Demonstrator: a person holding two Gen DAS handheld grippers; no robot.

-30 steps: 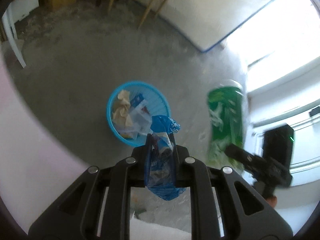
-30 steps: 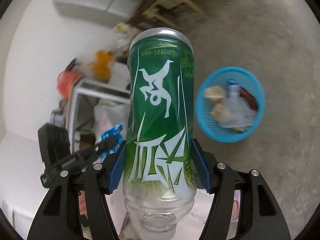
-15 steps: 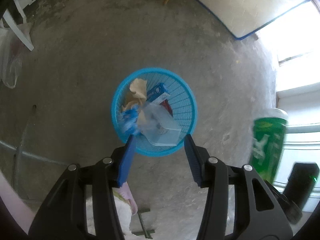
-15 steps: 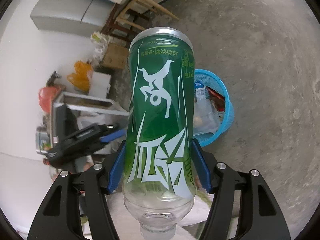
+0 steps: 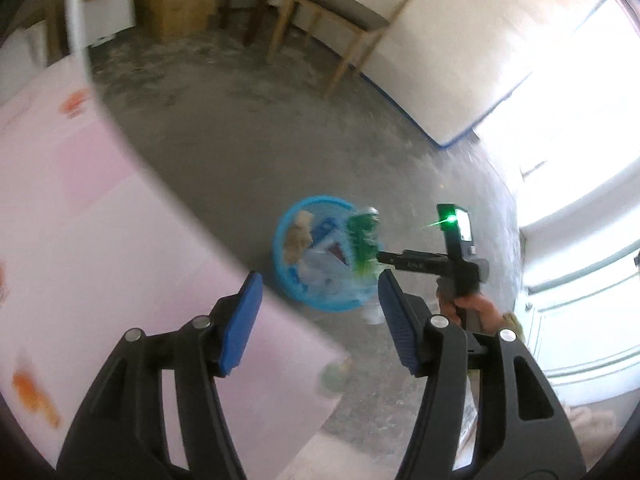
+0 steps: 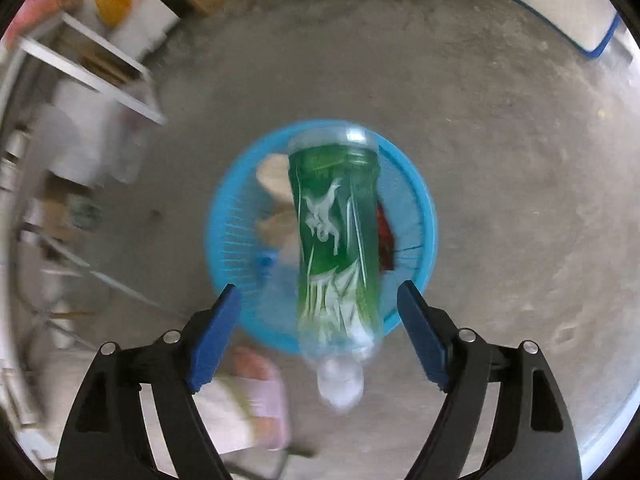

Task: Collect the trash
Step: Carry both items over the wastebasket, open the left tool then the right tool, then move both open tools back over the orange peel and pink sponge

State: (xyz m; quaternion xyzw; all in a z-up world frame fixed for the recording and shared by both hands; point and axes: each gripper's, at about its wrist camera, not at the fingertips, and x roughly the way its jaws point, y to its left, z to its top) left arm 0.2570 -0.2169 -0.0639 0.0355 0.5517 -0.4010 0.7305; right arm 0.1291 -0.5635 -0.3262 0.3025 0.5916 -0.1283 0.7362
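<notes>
A blue basket (image 6: 224,240) stands on the concrete floor and holds paper, wrappers and clear plastic. My right gripper (image 6: 318,316) is open above it. The green-labelled plastic bottle (image 6: 334,240) is loose between the spread fingers, blurred, over the basket. In the left wrist view the bottle (image 5: 362,240) shows at the right rim of the basket (image 5: 288,280), in front of the right gripper (image 5: 416,258). My left gripper (image 5: 320,312) is open and empty, over the edge of the pink table (image 5: 80,240).
A wooden chair (image 5: 340,12) and a cardboard box (image 5: 176,12) stand at the far wall. A white board with blue edge (image 5: 440,60) leans at the right. A metal rack (image 6: 100,80) and clutter are left of the basket.
My right gripper has opened and let go of the green bottle over the basket. My left gripper, which dropped the blue wrapper earlier, has pulled back over the pink table.
</notes>
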